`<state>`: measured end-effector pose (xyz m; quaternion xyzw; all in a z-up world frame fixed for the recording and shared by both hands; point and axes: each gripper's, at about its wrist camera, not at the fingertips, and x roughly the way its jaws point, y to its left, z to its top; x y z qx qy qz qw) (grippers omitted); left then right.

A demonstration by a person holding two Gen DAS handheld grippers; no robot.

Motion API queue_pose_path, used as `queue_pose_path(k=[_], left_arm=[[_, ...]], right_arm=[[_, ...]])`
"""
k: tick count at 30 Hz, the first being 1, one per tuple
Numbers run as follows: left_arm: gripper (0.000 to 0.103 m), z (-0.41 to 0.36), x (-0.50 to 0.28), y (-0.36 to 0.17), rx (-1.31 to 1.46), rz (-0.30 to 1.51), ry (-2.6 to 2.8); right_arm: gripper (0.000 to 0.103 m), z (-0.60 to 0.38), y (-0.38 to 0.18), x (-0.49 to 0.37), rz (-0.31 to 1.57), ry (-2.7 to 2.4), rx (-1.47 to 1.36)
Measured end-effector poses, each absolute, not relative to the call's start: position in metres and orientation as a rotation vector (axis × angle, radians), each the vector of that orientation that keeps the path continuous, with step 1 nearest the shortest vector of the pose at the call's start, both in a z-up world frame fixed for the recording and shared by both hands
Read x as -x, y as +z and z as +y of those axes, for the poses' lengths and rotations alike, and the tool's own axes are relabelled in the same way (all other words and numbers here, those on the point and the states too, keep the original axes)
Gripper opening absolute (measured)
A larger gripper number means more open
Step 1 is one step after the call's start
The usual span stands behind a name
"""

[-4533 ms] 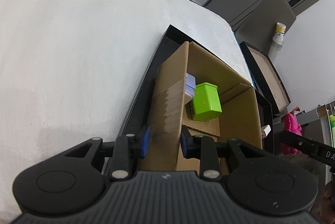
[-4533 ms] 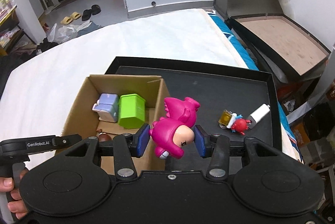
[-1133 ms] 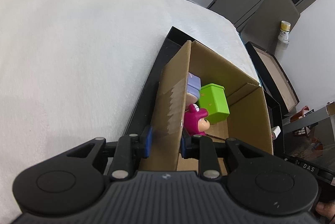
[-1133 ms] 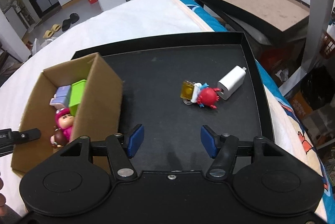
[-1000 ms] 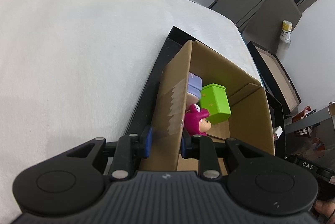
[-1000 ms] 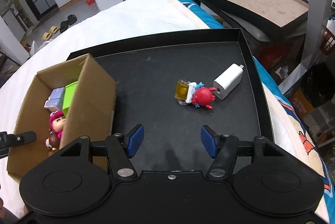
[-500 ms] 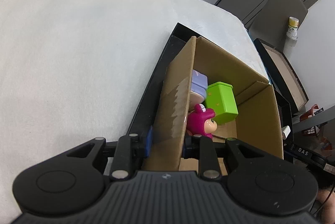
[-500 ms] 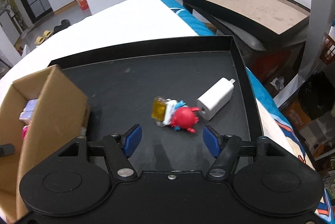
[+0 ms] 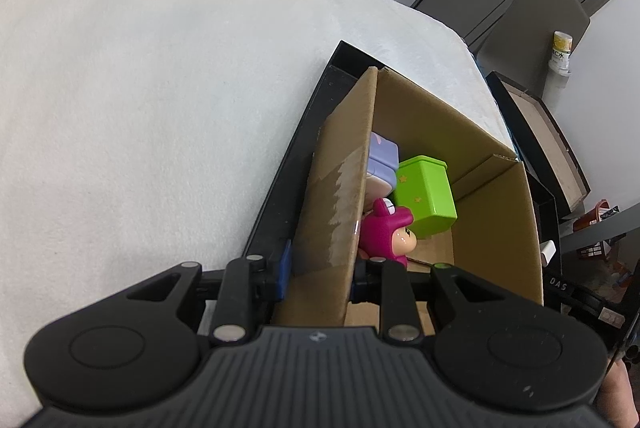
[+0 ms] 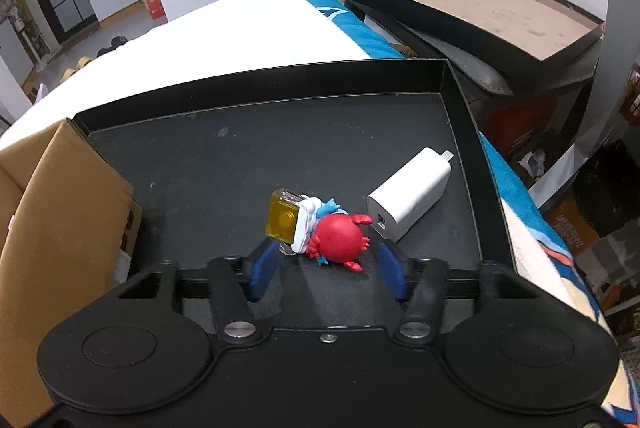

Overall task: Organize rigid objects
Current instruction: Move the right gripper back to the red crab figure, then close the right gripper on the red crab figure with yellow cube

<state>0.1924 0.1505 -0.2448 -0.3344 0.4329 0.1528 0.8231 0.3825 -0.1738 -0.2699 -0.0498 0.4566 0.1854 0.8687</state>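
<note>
Here the right gripper, fingers spread around the red crab figurine with yellow cube, may nudge the touching white plastic charger; the left gripper pinches the brown cardboard box wall.

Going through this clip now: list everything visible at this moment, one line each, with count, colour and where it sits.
cardboard box: 1, brown, on the left part of the tray
pink figurine: 1, magenta, inside the box
green block: 1, lime, inside the box beside the figurine
lilac block: 1, pale purple, inside the box against the gripped wall
red crab toy: 1, red with blue and white parts and a yellow cube end, on the tray floor
charger: 1, white, on the tray right of the crab toy
tray: 1, black, on the white surface
left tool: 1, black with blue pads, clamped on the box wall
right tool: 1, black with blue pads, open, straddling the crab toy
</note>
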Motion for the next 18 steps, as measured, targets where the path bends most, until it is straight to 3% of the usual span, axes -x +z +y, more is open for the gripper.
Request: queue_pose_path(k=[18], left_arm=[[0.025, 0.15, -0.19, -0.242, 0.719, 0.919, 0.318]], right_arm=[[0.041, -0.165, -0.269, -0.354, 1.081, 0.425, 0.037]])
